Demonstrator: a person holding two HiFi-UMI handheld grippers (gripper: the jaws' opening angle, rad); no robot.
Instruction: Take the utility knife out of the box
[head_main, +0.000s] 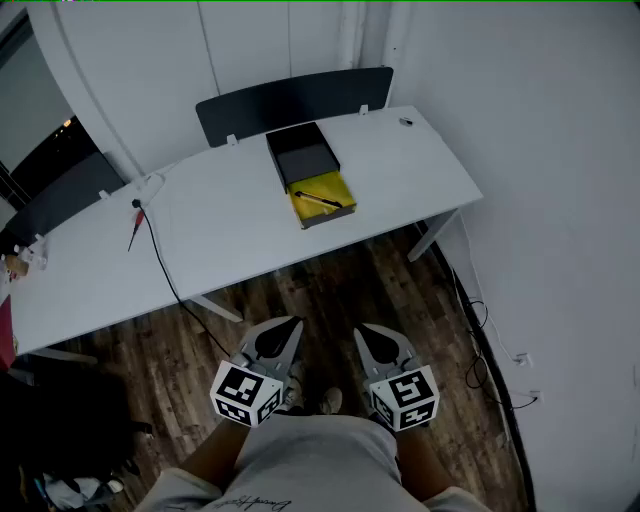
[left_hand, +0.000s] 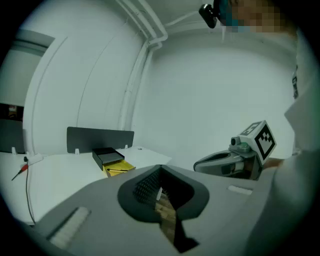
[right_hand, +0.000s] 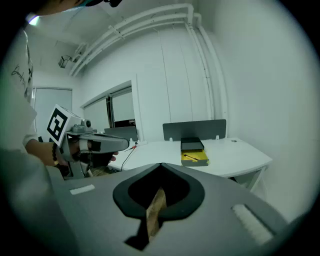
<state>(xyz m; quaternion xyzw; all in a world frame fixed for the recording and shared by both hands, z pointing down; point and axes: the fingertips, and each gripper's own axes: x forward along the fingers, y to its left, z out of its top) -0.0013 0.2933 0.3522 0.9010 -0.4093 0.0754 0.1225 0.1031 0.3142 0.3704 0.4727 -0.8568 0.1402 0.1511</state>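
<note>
An open black box (head_main: 303, 155) lies on the far side of the white table (head_main: 230, 235). Its yellow-lined tray (head_main: 330, 187) faces me, and the dark, slim utility knife (head_main: 318, 201) lies across it. The box shows small in the left gripper view (left_hand: 107, 156) and in the right gripper view (right_hand: 191, 145). My left gripper (head_main: 293, 323) and right gripper (head_main: 362, 331) hang side by side in front of my waist, well short of the table. Both are shut with nothing in them. Each camera catches the other gripper: the right gripper (left_hand: 197, 165), the left gripper (right_hand: 131, 144).
A black cable (head_main: 160, 262) runs over the table's left part and down its front edge, beside a red-tipped tool (head_main: 133, 232). Dark divider panels (head_main: 290, 100) stand along the table's back. Wooden floor (head_main: 330, 290) lies between me and the table; a white wall and loose cords (head_main: 480, 350) are at the right.
</note>
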